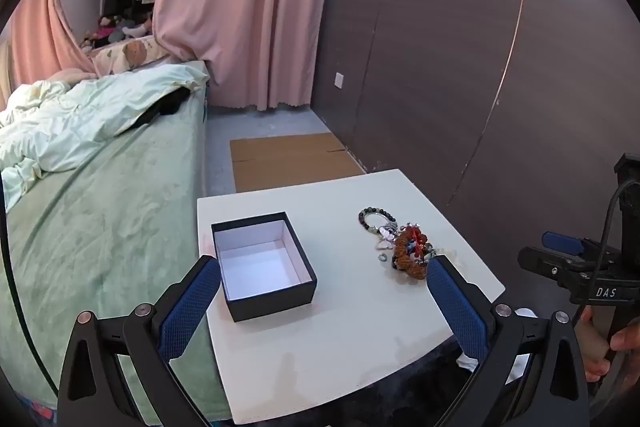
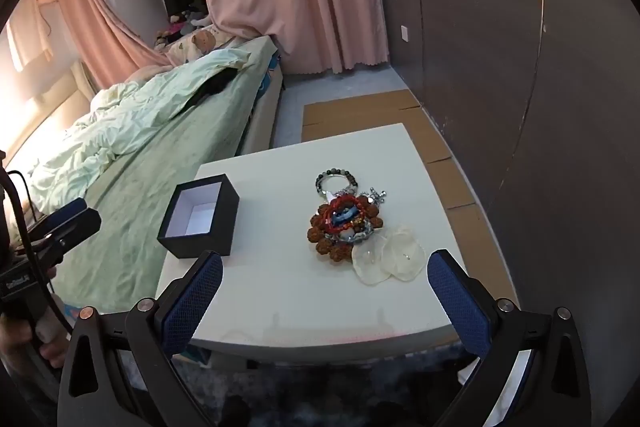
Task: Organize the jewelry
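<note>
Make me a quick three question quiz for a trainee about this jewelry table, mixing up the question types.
1. True or false: the black box already holds a bracelet.
2. Multiple choice: the brown bead bracelet lies A) inside the box, B) in the jewelry pile on the white table, C) on the bed.
3. Fill in: both the left gripper and the right gripper are ____.

Key: 1 false, its white interior is bare; 2 B; 3 open, holding nothing.
</note>
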A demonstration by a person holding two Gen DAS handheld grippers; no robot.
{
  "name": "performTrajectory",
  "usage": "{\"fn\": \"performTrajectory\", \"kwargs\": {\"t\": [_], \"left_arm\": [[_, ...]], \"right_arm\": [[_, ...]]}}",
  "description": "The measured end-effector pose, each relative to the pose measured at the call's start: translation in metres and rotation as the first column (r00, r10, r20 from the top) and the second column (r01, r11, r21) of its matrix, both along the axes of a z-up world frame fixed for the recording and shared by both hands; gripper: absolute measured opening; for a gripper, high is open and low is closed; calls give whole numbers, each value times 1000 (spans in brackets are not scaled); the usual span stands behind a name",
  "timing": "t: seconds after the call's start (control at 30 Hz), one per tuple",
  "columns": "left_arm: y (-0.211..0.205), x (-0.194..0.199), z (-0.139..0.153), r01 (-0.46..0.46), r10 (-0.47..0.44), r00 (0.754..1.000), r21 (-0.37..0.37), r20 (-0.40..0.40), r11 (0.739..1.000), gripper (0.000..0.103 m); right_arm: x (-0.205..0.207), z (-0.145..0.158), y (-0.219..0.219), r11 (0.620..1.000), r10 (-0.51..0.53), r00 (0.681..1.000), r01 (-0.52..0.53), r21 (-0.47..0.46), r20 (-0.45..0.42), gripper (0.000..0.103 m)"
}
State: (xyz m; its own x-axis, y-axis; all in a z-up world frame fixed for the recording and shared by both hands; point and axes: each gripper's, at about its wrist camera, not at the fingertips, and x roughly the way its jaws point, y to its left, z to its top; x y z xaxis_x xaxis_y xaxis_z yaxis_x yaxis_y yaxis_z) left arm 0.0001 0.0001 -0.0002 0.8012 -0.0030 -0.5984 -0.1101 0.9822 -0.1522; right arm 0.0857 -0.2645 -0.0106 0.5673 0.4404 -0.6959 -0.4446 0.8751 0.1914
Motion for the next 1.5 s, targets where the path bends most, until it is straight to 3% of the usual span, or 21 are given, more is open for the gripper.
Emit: {"fn": "performTrajectory", "kwargs": {"t": [0.1, 0.43, 0.67, 1.5], "left_arm": [[1, 1, -1, 9, -9, 1000, -7, -3, 1000, 103], [-15, -2, 3, 73, -73, 997, 8, 28, 997, 103], [-14, -8, 5, 67, -68, 996, 20, 60, 998, 103], [-16, -19, 6, 45, -46, 998, 34, 48, 998, 103]], "right_arm": [[8, -7, -4, 999, -1, 1000, 1, 36, -6, 103], [7, -5, 7, 1000, -8, 999, 8, -19, 33, 103], [8, -3, 5, 1000, 7, 999, -7, -2, 48, 103], [-4, 4, 5, 1000, 8, 995, -11, 30, 98, 103]]}}
